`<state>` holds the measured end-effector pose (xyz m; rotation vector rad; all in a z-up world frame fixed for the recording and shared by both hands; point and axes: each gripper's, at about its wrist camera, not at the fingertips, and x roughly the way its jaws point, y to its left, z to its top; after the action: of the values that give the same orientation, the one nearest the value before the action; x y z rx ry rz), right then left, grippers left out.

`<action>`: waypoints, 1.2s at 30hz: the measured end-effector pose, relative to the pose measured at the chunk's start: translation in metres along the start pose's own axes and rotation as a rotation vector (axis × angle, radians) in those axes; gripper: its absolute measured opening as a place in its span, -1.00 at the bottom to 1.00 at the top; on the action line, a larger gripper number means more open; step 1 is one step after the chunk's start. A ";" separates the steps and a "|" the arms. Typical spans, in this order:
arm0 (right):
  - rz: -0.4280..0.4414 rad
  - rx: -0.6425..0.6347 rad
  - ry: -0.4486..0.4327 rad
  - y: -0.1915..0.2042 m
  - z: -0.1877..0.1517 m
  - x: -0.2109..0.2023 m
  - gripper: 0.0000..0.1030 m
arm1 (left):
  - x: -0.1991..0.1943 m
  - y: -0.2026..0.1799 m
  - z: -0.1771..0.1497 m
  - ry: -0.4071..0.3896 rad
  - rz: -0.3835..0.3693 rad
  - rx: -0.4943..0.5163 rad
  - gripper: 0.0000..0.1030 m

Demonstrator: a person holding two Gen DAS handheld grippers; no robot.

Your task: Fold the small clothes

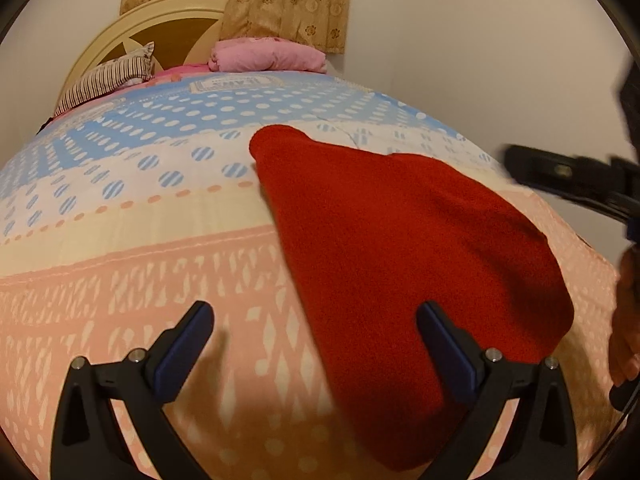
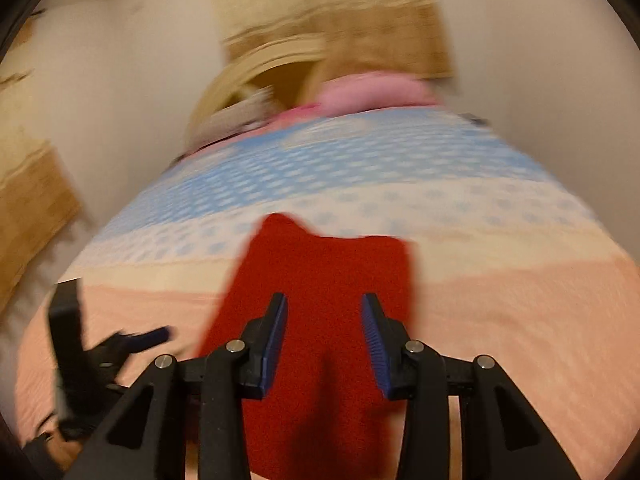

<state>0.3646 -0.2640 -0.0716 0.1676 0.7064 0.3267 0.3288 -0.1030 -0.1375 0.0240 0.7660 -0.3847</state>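
Note:
A red garment (image 1: 392, 248) lies flat on the patterned bed cover (image 1: 120, 272), with a narrow end pointing toward the headboard. My left gripper (image 1: 315, 308) stands wide open just above the cover; its right finger (image 1: 444, 340) hangs over the garment's near left part and its left finger is over bare cover. Nothing is between them. In the blurred right wrist view, my right gripper (image 2: 325, 304) hovers over the near half of the red garment (image 2: 320, 264), jaws apart, no cloth pinched. The left gripper's blue pad (image 2: 150, 336) shows at that view's left edge.
A folded pink blanket (image 1: 268, 56) and a striped pillow (image 1: 112, 76) lie by the cream headboard (image 1: 168, 20) at the far end. A patterned curtain (image 1: 280, 0) hangs behind. A person's hand (image 1: 624, 320) is at the right edge, under the blurred right gripper (image 1: 560, 176).

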 end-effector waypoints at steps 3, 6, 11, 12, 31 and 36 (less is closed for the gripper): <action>-0.070 -0.044 0.124 -0.002 0.000 0.042 -0.23 | -0.002 -0.001 -0.002 -0.004 -0.005 0.006 1.00; -0.145 -0.038 0.193 -0.027 -0.008 0.072 -0.27 | 0.003 0.005 0.000 0.017 -0.049 -0.017 1.00; -0.058 0.084 0.140 -0.060 -0.008 0.063 -0.47 | 0.005 0.011 0.000 0.032 -0.092 -0.055 1.00; -0.056 0.080 0.126 -0.058 -0.009 0.056 -0.48 | 0.004 0.012 0.000 0.027 -0.088 -0.056 1.00; -0.014 -0.050 0.090 -0.028 -0.081 -0.006 -0.12 | 0.001 -0.001 -0.002 0.002 -0.008 0.020 1.00; 0.004 0.005 0.088 -0.039 -0.083 -0.008 -0.13 | 0.002 -0.004 -0.003 0.007 -0.001 0.040 1.00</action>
<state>0.3133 -0.2997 -0.1390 0.1606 0.7942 0.3378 0.3267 -0.1070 -0.1399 0.0622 0.7652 -0.4006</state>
